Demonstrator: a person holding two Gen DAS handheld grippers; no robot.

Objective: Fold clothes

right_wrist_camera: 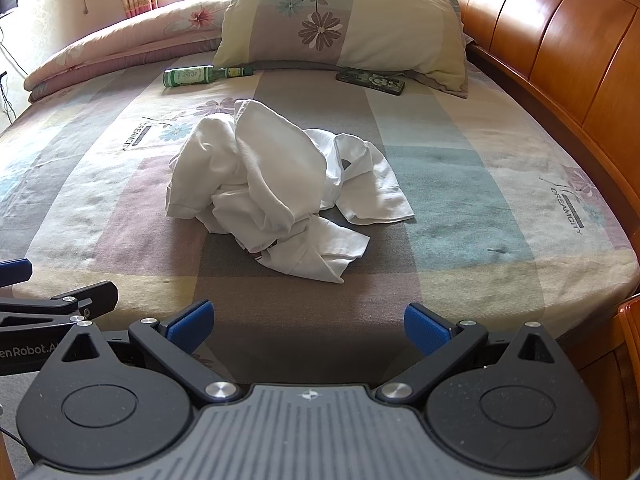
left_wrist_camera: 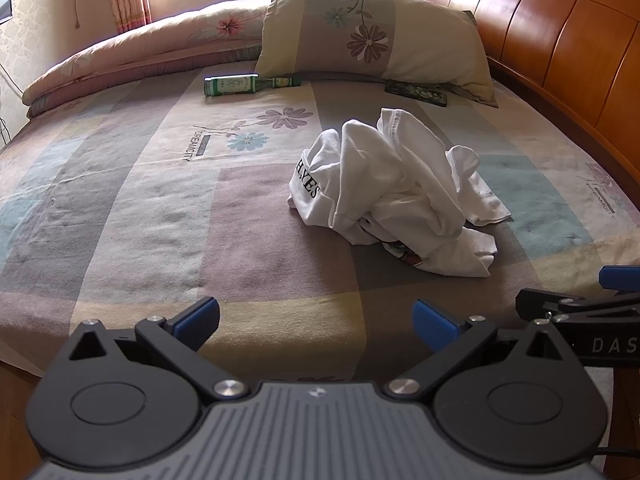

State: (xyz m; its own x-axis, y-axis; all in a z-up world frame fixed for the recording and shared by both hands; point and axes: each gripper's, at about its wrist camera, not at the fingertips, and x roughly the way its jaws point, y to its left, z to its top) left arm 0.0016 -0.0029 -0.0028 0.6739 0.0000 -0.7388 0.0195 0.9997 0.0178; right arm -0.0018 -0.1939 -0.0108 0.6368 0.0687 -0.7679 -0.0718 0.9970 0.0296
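- Left wrist view: the left hand-held gripper [left_wrist_camera: 316, 322] hangs over the near edge of the bed [left_wrist_camera: 160, 208], its blue-padded fingers spread wide apart with nothing between them.
- A crumpled white T-shirt [left_wrist_camera: 394, 196] lies in a heap on the patterned sheet, ahead of this hand-held gripper and a little to its right, well apart from the fingertips. Black lettering shows on one fold.
- Farther ahead, a green bottle [left_wrist_camera: 240, 85] lies on its side, and a dark phone [left_wrist_camera: 416, 93] rests flat beside the pillow [left_wrist_camera: 372, 36]. A folded quilt [left_wrist_camera: 132, 52] runs along the far left, and the wooden headboard [left_wrist_camera: 560, 64] curves down the right.
- The right hand-held gripper [left_wrist_camera: 600, 300] pokes into this view just beside the left one, at the right edge.
- Right wrist view: the right hand-held gripper [right_wrist_camera: 308, 322] is likewise gaping open and empty above the bed's [right_wrist_camera: 500, 216] near edge.
- The white T-shirt [right_wrist_camera: 276, 196] sits almost straight ahead of it, slightly left, untouched and still bunched up.
- Beyond lie the green bottle [right_wrist_camera: 200, 75], the phone [right_wrist_camera: 370, 81] and the pillow [right_wrist_camera: 348, 28], with the headboard [right_wrist_camera: 560, 52] to the right.
- The left hand-held gripper [right_wrist_camera: 52, 300] shows at the left edge, close alongside.
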